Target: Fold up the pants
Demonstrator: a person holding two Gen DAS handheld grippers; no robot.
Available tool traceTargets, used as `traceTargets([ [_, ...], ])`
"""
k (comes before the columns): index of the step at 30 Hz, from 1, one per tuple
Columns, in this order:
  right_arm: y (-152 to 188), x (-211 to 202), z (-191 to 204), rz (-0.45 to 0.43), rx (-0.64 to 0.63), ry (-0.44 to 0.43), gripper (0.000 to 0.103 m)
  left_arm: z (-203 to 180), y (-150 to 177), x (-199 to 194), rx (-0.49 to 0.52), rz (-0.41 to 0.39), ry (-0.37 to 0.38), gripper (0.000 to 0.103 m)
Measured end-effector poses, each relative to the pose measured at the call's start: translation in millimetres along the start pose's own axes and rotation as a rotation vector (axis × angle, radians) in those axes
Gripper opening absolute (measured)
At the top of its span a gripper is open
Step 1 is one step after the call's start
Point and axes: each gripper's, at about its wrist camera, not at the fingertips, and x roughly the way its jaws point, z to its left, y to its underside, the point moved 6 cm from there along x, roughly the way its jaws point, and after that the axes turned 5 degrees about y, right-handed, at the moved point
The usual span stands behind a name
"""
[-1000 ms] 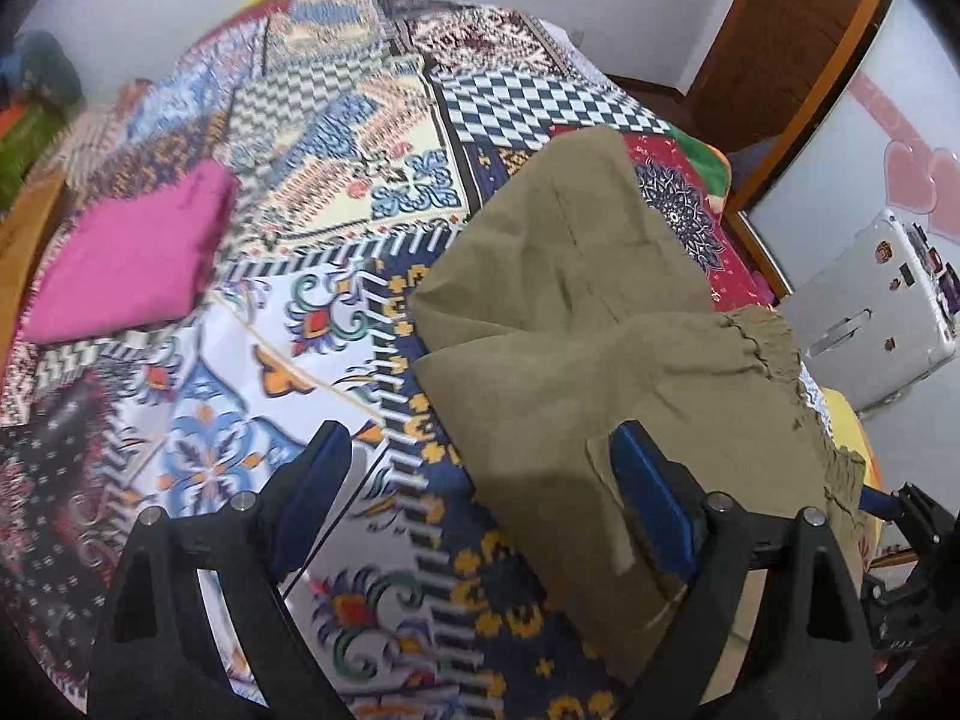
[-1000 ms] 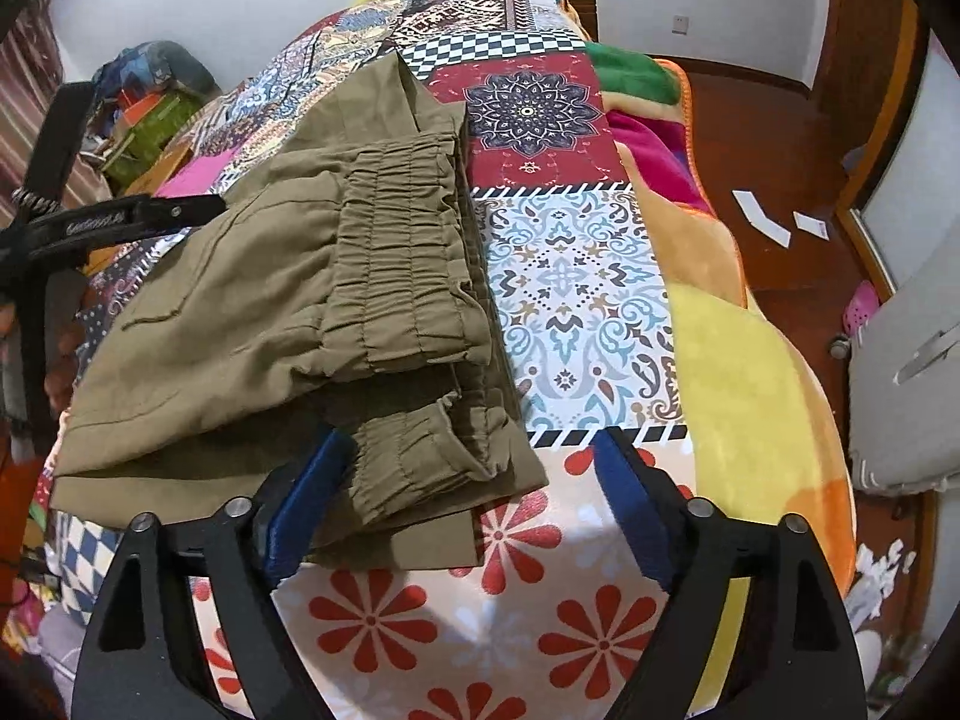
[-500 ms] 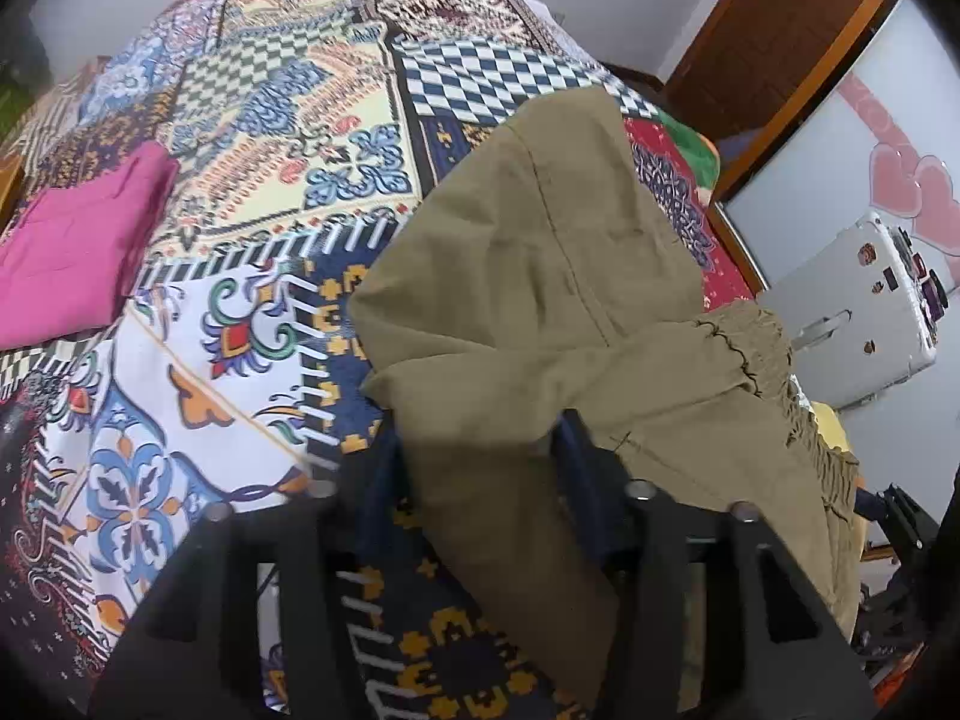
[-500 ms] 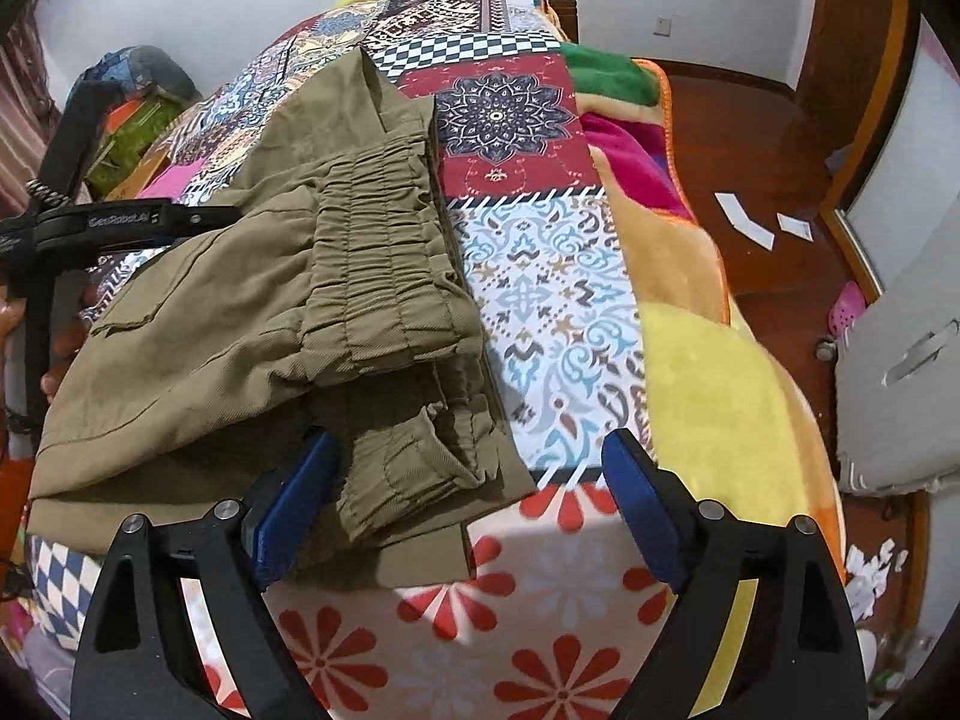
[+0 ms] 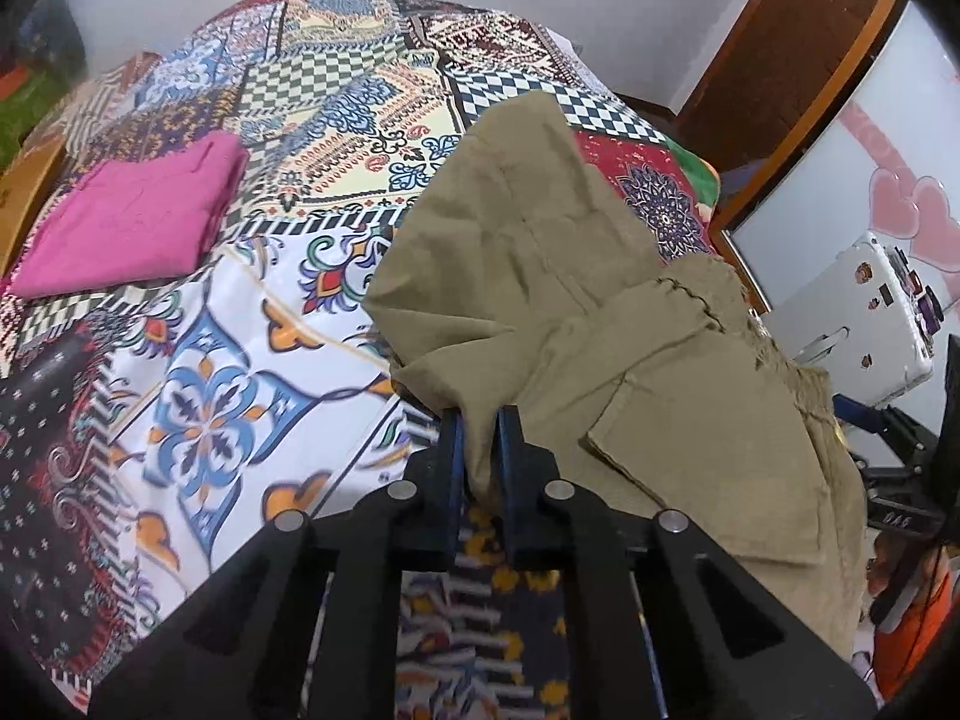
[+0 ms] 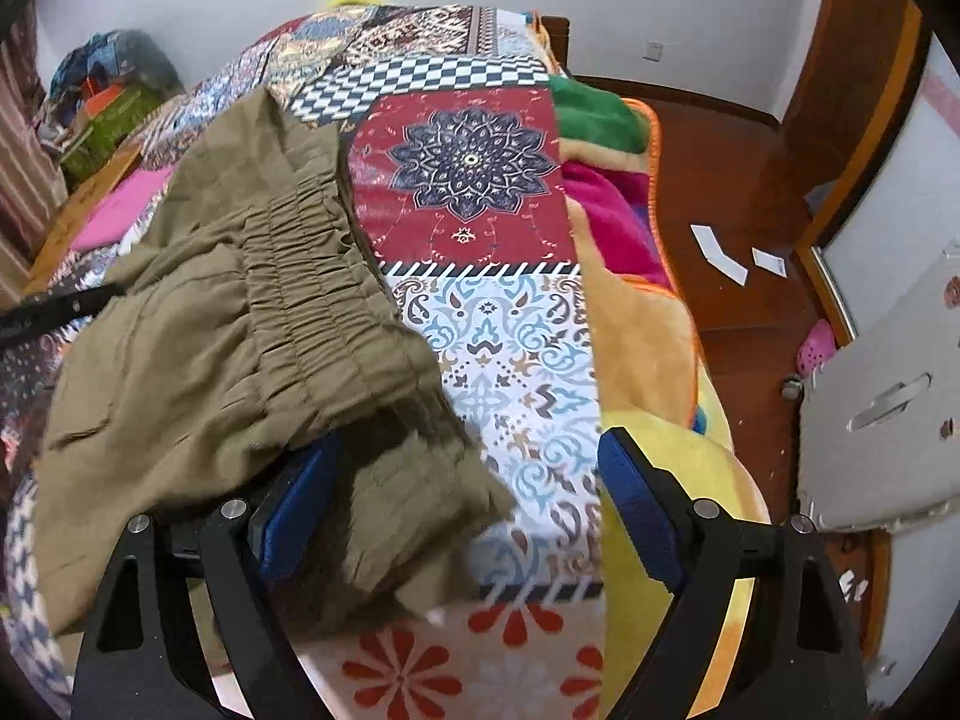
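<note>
Olive-green pants [image 5: 600, 312] lie partly folded on a patchwork bedspread [image 5: 228, 372]. My left gripper [image 5: 480, 420] is shut on a bunched edge of the pants near their left side and lifts it a little. In the right wrist view the pants [image 6: 240, 324] show their elastic waistband [image 6: 324, 276] facing right. My right gripper [image 6: 468, 480] is open, its jaws wide apart, with the waistband corner [image 6: 414, 492] lying between its blue pads.
A folded pink garment [image 5: 132, 216] lies at the far left of the bed. A white suitcase [image 5: 852, 312] stands beside the bed at right. The bed's right edge [image 6: 654, 324] drops to a wooden floor [image 6: 738, 192].
My left gripper went from open beside the pants to shut on their edge. My right gripper moved forward so the waistband corner now lies between its jaws.
</note>
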Motion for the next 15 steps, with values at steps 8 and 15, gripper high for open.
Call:
traceTargets([
  [8,17,-39,-3,-0.037,-0.023,0.004,0.084,2,30,-39,-0.03,-0.044,-0.006,0.004],
  [15,17,-54,15,-0.072,-0.049,-0.022,0.084,10,65,-75,-0.05,-0.084,-0.061,0.0],
])
